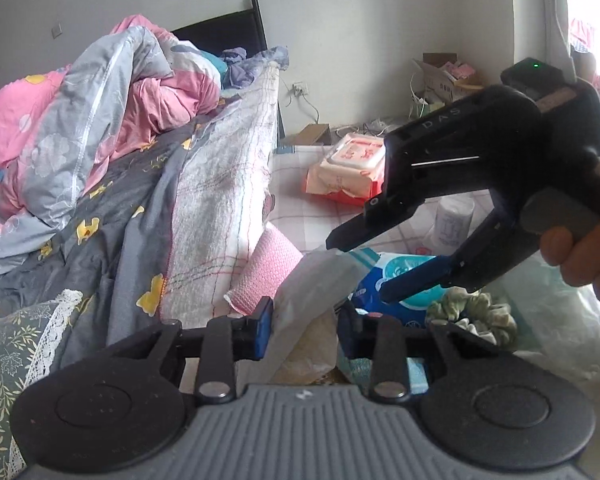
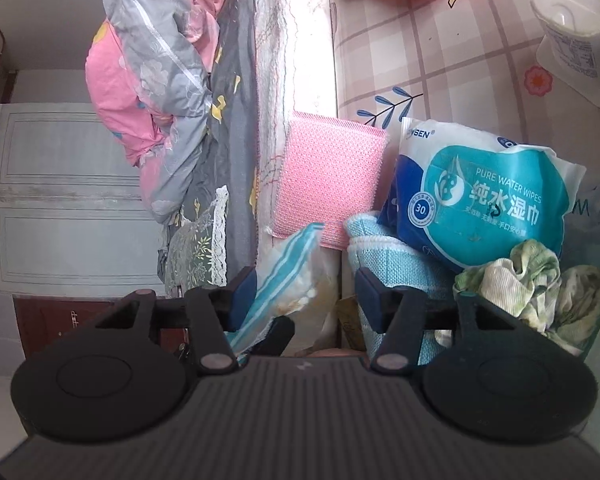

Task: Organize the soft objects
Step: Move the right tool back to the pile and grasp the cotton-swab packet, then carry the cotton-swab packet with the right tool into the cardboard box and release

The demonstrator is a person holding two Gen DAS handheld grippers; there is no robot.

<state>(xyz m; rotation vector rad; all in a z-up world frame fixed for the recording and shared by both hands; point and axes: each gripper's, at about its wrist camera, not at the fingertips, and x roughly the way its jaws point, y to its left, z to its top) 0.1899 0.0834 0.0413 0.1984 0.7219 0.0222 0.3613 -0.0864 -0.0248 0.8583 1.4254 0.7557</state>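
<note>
A clear plastic bag (image 1: 300,300) with teal stripes and pale stuff inside stands at the table's edge beside the bed. My left gripper (image 1: 305,326) is shut on its lower part. My right gripper (image 1: 360,268) comes in from the right with its jaws apart around the bag's top corner. In the right wrist view the bag (image 2: 288,264) lies between the fingers of the right gripper (image 2: 306,298), close to the left pad and clear of the right one. A pink cloth (image 2: 328,180), a blue wipes pack (image 2: 480,200), a teal towel (image 2: 392,264) and a green-white scrunchie (image 2: 520,276) sit around it.
The bed (image 1: 220,184) with its pink and grey quilts (image 1: 100,112) runs along the left of the checked table (image 2: 440,60). Farther back on the table lie a red-pink wipes pack (image 1: 352,168) and a white tub (image 2: 572,28). Crumpled clear plastic (image 1: 560,320) lies at the right.
</note>
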